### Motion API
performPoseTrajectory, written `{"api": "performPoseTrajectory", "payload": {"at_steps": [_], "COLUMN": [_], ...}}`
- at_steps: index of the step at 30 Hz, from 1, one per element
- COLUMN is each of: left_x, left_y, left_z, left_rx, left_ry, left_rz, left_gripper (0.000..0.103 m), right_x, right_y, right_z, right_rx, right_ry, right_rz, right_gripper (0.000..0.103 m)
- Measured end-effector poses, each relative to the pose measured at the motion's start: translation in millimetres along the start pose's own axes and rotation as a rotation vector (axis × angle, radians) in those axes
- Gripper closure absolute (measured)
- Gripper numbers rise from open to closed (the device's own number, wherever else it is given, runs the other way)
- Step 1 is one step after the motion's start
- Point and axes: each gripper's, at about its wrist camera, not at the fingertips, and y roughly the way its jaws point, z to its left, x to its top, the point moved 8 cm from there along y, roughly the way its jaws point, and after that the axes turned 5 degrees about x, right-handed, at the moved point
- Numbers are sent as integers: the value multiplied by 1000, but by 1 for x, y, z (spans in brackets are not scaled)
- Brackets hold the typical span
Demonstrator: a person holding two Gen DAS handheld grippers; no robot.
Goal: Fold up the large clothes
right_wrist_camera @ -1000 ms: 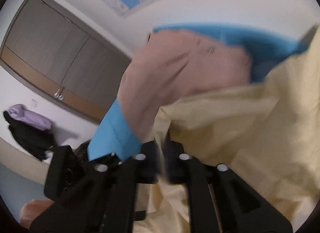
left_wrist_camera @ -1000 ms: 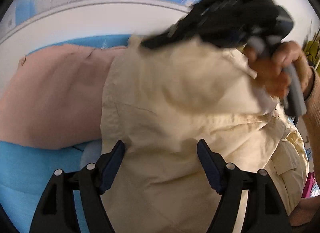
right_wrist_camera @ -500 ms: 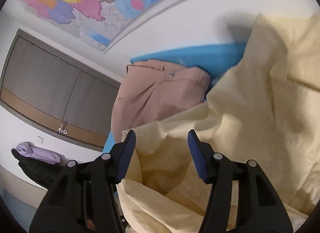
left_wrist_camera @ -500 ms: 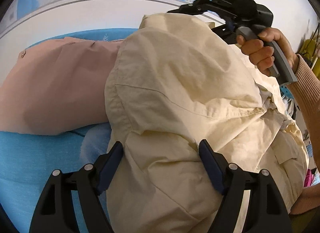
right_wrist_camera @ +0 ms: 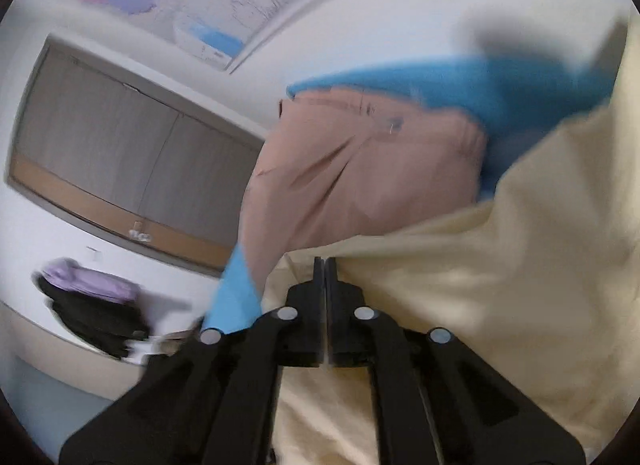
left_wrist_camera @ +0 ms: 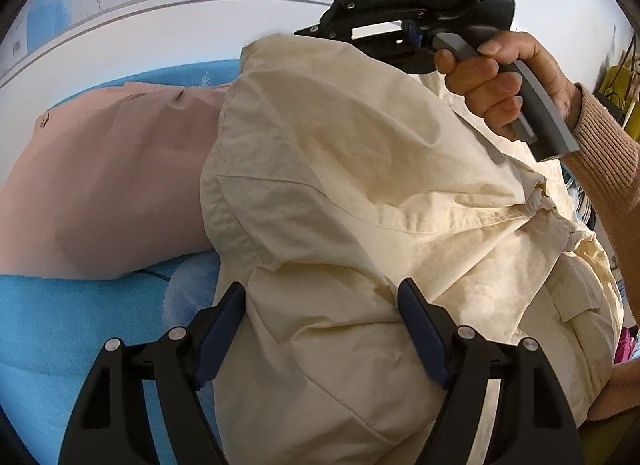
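The cream jacket (left_wrist_camera: 340,193) lies bunched on the blue bed cover (left_wrist_camera: 60,317), partly overlapping a pink garment (left_wrist_camera: 108,185) beside it. The left gripper (left_wrist_camera: 322,329) has its jaws spread wide around a mound of the jacket. The right gripper (right_wrist_camera: 325,265), held in a hand (left_wrist_camera: 504,81) at the jacket's far edge, has its jaws pressed together on a fold of the cream cloth.

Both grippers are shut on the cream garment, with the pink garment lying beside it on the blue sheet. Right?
Not quite. The left gripper is open, fingers straddling the cream garment, as the left wrist view shows. Only the right gripper looks shut, apparently on it. The pink garment lies beside, on the blue sheet.
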Motion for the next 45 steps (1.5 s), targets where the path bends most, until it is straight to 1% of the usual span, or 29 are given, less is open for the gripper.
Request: {"api": "performPoseTrajectory", "payload": {"at_steps": [1, 3, 4, 5, 6, 8, 9, 10, 12, 14, 15, 17, 18, 19, 22, 23, 25, 27, 28, 29, 30, 31, 33, 34, 36, 39, 42, 44, 45], "left_x": [2, 4, 4, 3, 2, 3, 5, 6, 11, 15, 18, 24, 28, 31, 43, 47, 56, 62, 64, 67, 69, 71, 75, 77, 79, 84, 86, 88, 88], "left_y": [-2, -2, 0, 3, 5, 5, 4, 2, -4, -6, -6, -5, -4, -4, -10, -13, -19, -20, -20, -19, -18, -16, -14, -12, -9, -4, 0, 5, 7], "left_z": [0, 0, 0, -1, -1, -2, -2, -2, 0, 4, 5, 7, 7, 7, 5, 3, 0, -6, -9, -11, -15, -18, -19, -19, -23, -27, -33, -38, -41], "left_rx": [-6, -18, -18, -11, -1, 7, 9, 7, -2, -5, -6, 4, 16, 23, 23, 22, 26, 34, 46, 57, 58, 49, 42, 45, 44, 43, 27, 12, 12], "left_ry": [-1, -3, -2, 4, 9, 18, 20, 19, 10, 0, -4, -2, 2, 4, 1, 5, 16, 38, 53, 68, 81, 90, 99, 104, 117, 126, 123, 121, 122], "left_rz": [-8, -5, 1, 10, 16, 18, 15, 9, -9, -18, -20, -21, -23, -26, -51, -62, -86, -95, -97, -98, -98, -94, -83, -77, -70, -60, -48, -39, -36], "left_gripper": [28, 28, 28, 28, 28, 28, 28, 28, 28, 28, 28, 28, 28, 28, 28, 28, 28, 28, 28, 28, 28, 28, 28, 28, 28, 28, 28, 28, 28], "right_x": [7, 22, 25, 31, 33, 27, 19, 11, -13, -30, -41, -55, -59, -63, -52, -47, -44, -49, -51, -54, -55, -58, -71, -77, -102, -140, -192, -222, -235], "right_y": [-9, -22, -28, -33, -31, -22, -21, -21, -23, -26, -24, -19, -17, -18, -41, -48, -56, -49, -48, -52, -60, -71, -106, -119, -162, -217, -257, -270, -271], "right_z": [5, 15, 13, 10, 6, 6, 7, 8, 17, 18, 15, 2, -4, -7, -8, -7, -13, -28, -37, -45, -48, -47, -40, -38, -38, -49, -74, -87, -91], "right_rx": [-23, 8, -12, -70, -72, -60, -80, -86, -75, -110, -145, -203, -229, -238, -258, -286, -356, -390, -416, -438, -430, -409, -372, -379, -442, -471, -597, -629, -613], "right_ry": [-44, -92, -103, -109, -83, -61, -89, -117, -176, -232, -265, -288, -294, -301, -286, -301, -324, -276, -258, -234, -213, -193, -175, -177, -171, -107, -16, 38, 57], "right_rz": [-39, -139, -160, -195, -191, -131, -105, -84, -40, -12, 17, 93, 109, 109, -7, -49, -85, -64, -53, -62, -85, -120, -202, -225, -284, -359, -379, -377, -368], "right_gripper": [103, 103, 103, 103, 102, 98, 83, 51, 32, 34, 43, 63, 90, 100, 100, 100, 100, 97, 85, 77, 70, 58, 47, 47, 45, 36, 33, 33, 33]}}
